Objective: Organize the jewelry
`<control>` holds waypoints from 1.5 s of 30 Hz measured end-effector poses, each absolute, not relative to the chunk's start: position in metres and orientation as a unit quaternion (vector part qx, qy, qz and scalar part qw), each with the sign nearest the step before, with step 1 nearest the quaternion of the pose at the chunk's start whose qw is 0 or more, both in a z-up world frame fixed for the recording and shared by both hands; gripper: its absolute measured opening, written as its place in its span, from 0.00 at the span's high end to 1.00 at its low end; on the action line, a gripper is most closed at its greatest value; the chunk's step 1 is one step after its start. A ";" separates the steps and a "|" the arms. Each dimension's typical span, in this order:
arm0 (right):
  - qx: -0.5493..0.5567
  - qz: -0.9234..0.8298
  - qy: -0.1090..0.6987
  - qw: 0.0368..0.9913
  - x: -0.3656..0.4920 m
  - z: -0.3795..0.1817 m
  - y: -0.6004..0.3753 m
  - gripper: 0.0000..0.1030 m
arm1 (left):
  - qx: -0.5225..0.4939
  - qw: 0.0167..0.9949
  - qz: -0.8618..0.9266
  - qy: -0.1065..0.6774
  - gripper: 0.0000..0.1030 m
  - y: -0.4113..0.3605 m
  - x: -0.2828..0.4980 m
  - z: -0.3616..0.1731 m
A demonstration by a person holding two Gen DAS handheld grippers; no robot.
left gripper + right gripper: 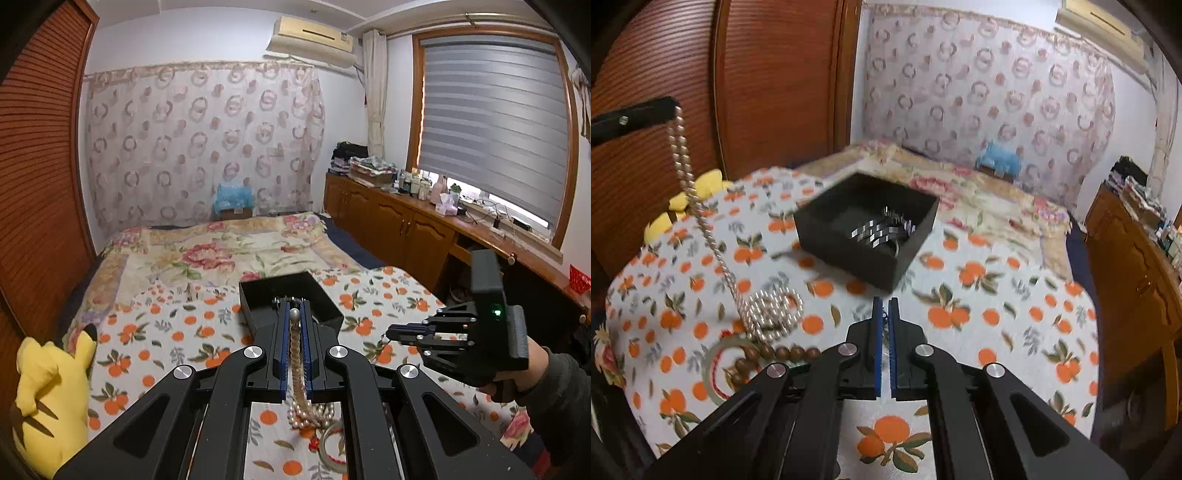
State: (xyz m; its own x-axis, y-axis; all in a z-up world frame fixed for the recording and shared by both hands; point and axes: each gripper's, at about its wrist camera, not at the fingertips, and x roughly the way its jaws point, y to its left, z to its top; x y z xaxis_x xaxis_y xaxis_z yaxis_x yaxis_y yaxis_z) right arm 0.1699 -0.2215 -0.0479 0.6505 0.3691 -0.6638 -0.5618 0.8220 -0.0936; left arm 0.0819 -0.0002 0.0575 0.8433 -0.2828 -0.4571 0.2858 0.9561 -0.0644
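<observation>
My left gripper [294,314] is shut on a pearl necklace [297,354] and holds one end up; the strand hangs down to a coiled heap on the orange-print cloth [772,310]. A black open box [866,225] stands on the bed with a silver chain [882,230] inside. My right gripper [885,306] is shut, with a thin dark chain [884,321] between its blue pads [893,332], low over the cloth in front of the box. It shows in the left wrist view [391,332] to the right of the box [288,299].
A brown bead bracelet [764,356] and a pale jade bangle [718,363] lie beside the pearl heap. A yellow plush toy [51,398] sits at the bed's left edge. Wooden cabinets [399,225] run along the right, a slatted wardrobe [37,177] on the left.
</observation>
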 end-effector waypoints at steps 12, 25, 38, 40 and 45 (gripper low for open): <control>-0.141 0.261 0.286 0.911 0.181 -0.001 -0.212 0.97 | 0.016 0.969 -0.141 0.204 0.95 -0.003 0.107 0.110; -0.108 0.262 0.273 0.919 0.214 0.019 -0.209 0.97 | 0.002 0.970 -0.133 0.202 0.95 -0.016 0.159 0.136; -0.111 0.259 0.268 0.921 0.228 0.022 -0.205 0.97 | 0.000 0.967 -0.108 0.232 0.95 -0.028 0.211 0.102; -0.109 0.259 0.270 0.921 0.231 0.020 -0.204 0.97 | -0.002 0.964 -0.107 0.245 0.95 -0.025 0.220 0.088; -0.104 0.256 0.274 0.921 0.238 0.016 -0.203 0.97 | -0.012 0.954 -0.108 0.280 0.95 -0.020 0.235 0.053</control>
State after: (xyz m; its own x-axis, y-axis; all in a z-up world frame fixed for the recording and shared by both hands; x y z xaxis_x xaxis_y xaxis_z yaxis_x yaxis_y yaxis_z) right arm 0.2380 -0.2031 0.0158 0.7186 0.4145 -0.5584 -0.5286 0.8474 -0.0511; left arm 0.2348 -0.0199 0.0525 0.8192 -0.2134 -0.5323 0.1998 0.9762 -0.0838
